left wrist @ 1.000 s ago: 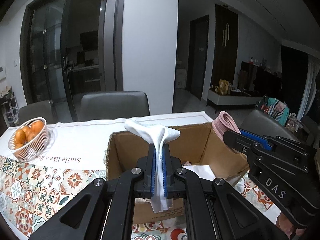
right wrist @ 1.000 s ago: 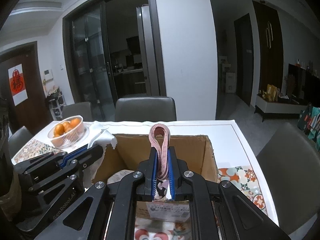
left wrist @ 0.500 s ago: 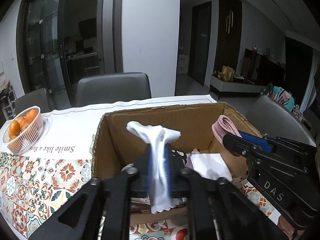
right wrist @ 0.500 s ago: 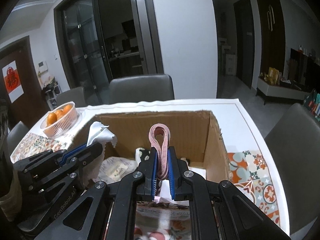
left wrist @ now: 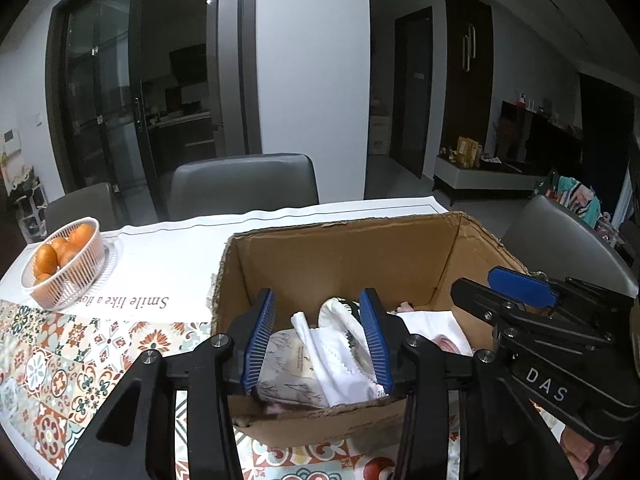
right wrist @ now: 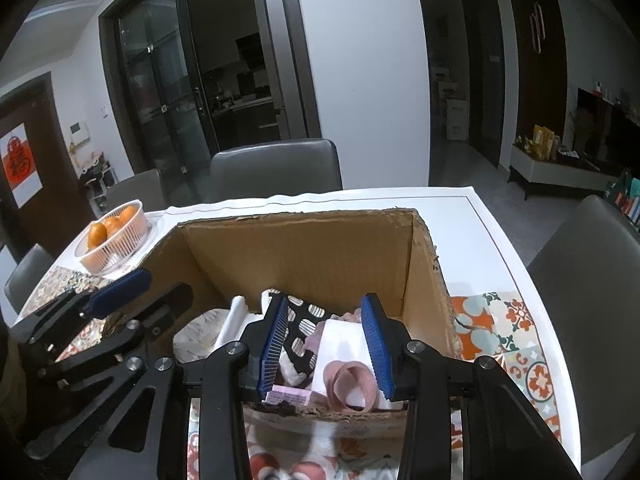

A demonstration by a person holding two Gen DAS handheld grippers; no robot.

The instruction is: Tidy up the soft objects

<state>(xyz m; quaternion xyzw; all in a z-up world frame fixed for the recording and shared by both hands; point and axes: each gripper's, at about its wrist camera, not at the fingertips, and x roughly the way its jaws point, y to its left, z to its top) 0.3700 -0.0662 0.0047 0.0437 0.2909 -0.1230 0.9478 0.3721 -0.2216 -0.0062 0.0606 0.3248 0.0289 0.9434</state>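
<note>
An open cardboard box [left wrist: 344, 256] stands on the table and holds several soft things. My left gripper [left wrist: 318, 340] is open over the box's near left part, with a white cloth [left wrist: 340, 356] lying loose below it on a patterned grey bundle [left wrist: 288, 368]. My right gripper [right wrist: 326, 342] is open over the box's [right wrist: 304, 248] near right part. A pink looped band [right wrist: 350, 384] lies loose below it on a white folded cloth [right wrist: 340, 340]. A black-and-white spotted cloth [right wrist: 304, 320] lies beside. Each gripper shows at the edge of the other's view.
A white basket of oranges [left wrist: 64, 264] stands at the table's far left, also in the right wrist view [right wrist: 114, 236]. Grey chairs [left wrist: 244, 184] stand behind and to the right [left wrist: 560, 240]. A patterned tablecloth [left wrist: 60, 360] and a white runner [left wrist: 160, 256] cover the table.
Both grippers moved down toward the box and opened. The white cloth dropped from the left gripper into the box. The pink band dropped from the right gripper into the box.
</note>
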